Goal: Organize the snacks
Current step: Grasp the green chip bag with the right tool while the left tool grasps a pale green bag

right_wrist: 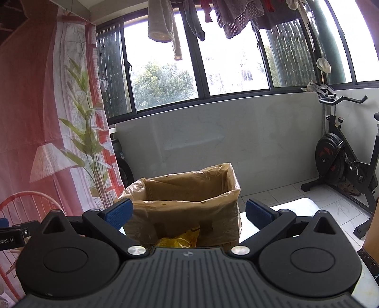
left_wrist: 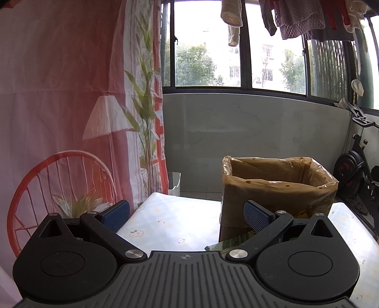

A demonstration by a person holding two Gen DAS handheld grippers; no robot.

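A brown cardboard box lined with a clear plastic bag (left_wrist: 279,189) stands on the table with the floral cloth (left_wrist: 170,220); it also shows in the right wrist view (right_wrist: 189,203). My left gripper (left_wrist: 187,216) is open and empty, left of the box. A green snack packet (left_wrist: 227,244) lies at the box's foot, partly hidden by the gripper body. My right gripper (right_wrist: 189,213) is open and empty, facing the box. A yellow snack packet (right_wrist: 180,239) lies in front of the box, just under the right gripper.
A printed curtain (left_wrist: 71,118) hangs on the left. An exercise bike (right_wrist: 343,161) stands at the right by the low wall under the windows. A white bin (left_wrist: 174,183) sits on the floor beyond the table. Laundry (right_wrist: 236,19) hangs overhead.
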